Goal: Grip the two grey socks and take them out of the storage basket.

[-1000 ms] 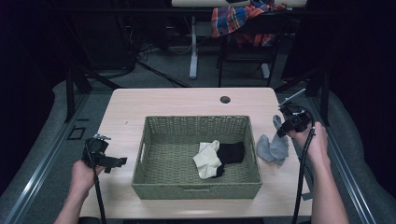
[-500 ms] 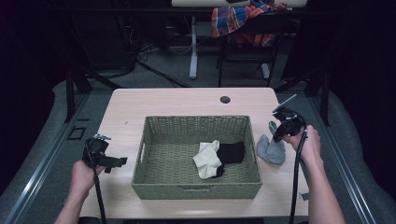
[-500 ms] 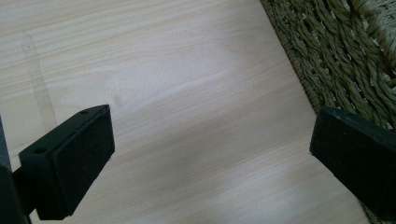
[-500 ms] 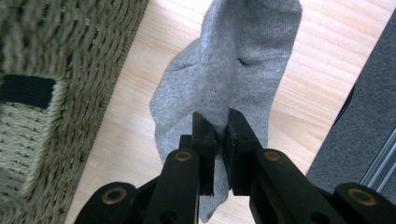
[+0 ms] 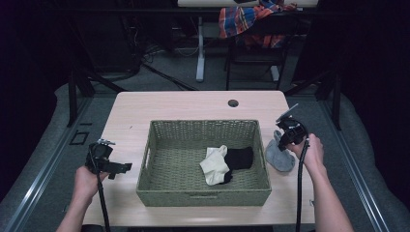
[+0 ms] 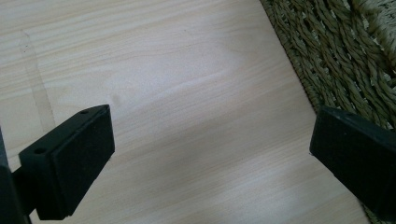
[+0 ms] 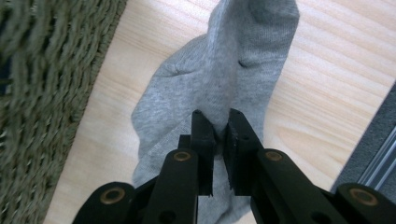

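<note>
A grey sock (image 5: 279, 155) (image 7: 219, 84) hangs and drapes onto the table just right of a green wicker basket (image 5: 159, 150). My right gripper (image 5: 286, 137) (image 7: 215, 122) is shut on a fold of that sock, a little above the tabletop. Inside the basket lie a cream sock (image 5: 214, 164) and a black sock (image 5: 239, 157), touching each other. My left gripper (image 5: 116, 167) (image 6: 210, 149) is open, low over bare wood left of the basket, with nothing between its jaws. The basket's woven wall (image 6: 336, 60) shows beside its right jaw.
The light wooden table (image 5: 193, 104) has a round cable hole (image 5: 233, 103) near its far edge. Beyond it stand a chair with a plaid cloth (image 5: 251, 21) and dark desk legs. The table's right edge (image 7: 373, 135) lies close to the grey sock.
My right gripper has moved left toward the basket with the grey sock, which has bunched and shifted with it. The left gripper has stayed put.
</note>
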Available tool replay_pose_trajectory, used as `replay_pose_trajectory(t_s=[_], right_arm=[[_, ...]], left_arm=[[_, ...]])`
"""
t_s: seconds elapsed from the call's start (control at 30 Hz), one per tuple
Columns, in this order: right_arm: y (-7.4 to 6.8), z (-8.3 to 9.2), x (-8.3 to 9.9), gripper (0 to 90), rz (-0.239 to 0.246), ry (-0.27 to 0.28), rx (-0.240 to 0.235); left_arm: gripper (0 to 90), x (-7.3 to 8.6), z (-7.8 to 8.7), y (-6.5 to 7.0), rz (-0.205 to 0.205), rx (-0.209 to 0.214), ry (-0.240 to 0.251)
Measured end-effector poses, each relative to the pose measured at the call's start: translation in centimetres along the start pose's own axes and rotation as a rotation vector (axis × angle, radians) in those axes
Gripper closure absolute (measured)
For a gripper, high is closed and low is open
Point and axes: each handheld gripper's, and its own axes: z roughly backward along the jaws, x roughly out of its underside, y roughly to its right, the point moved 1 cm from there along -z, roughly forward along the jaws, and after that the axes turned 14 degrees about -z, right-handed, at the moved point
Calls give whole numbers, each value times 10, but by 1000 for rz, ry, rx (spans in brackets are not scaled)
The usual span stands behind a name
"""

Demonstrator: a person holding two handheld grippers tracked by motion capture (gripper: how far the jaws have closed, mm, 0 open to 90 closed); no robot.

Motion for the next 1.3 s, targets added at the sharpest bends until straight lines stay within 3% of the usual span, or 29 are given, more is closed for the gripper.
replay_pose_trajectory(t_s=[0.17, 0.33, 0.43, 0.53, 0.6, 0.7, 0.8, 1.0, 1.3], right_arm=[[2, -9, -1, 783, 4, 5, -17], [5, -20, -3, 630, -9, -23, -22], [4, -12, -2, 523, -15, 15, -25], [4, 5, 0, 416, 6, 46, -37], [2, 19, 5, 362, -12, 101, -58], [2, 36, 10, 296, -1, 131, -81], [0, 47, 16, 174, -10, 162, -88], [-6, 55, 28, 69, -7, 191, -98], [-15, 56, 64, 0, 45, 228, -130]], left_arm=[[2, 0, 0, 0, 1, -2, 0], [2, 0, 1, 0, 0, -3, 1], [2, 0, 1, 0, 2, -3, 1], [2, 0, 1, 0, -1, -3, 3], [2, 0, 2, 0, -2, 0, 1], [2, 0, 3, 0, -1, -4, 8], [2, -1, 2, 0, 1, -3, 11], [1, -1, 3, -1, 0, 1, 10], [1, -2, 2, 0, 2, -4, 17]])
